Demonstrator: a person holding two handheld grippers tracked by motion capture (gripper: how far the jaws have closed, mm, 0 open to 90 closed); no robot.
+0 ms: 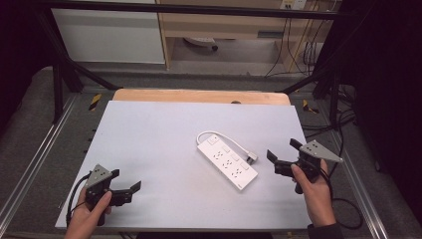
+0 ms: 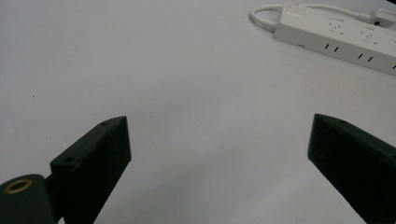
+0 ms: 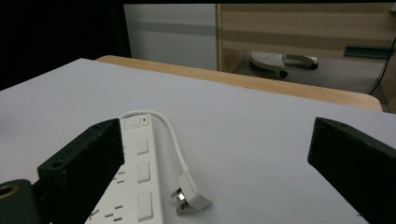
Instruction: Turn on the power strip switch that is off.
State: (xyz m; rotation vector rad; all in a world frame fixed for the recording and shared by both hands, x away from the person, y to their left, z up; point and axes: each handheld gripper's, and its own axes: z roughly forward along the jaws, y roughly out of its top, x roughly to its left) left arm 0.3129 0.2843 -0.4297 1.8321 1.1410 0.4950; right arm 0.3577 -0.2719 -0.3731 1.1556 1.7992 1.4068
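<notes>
Lying mid-table, a white power strip (image 1: 227,162) between two wide-open grippers.
High view: the left gripper (image 1: 124,184) sits well apart at the table's (image 1: 149,129) near-left corner; the right gripper (image 1: 282,155) is near the plug (image 1: 252,158). Left gripper view: strip (image 2: 336,39) far ahead, rightward. Right gripper view: strip (image 3: 140,177) and plug (image 3: 191,196) just ahead, between its spread jaws.

Power strip (image 1: 227,162) mid-table (image 1: 149,139), plug (image 1: 252,157) just beside it — left tool (image 1: 122,185) near-left, right tool (image 1: 282,155) right
</notes>
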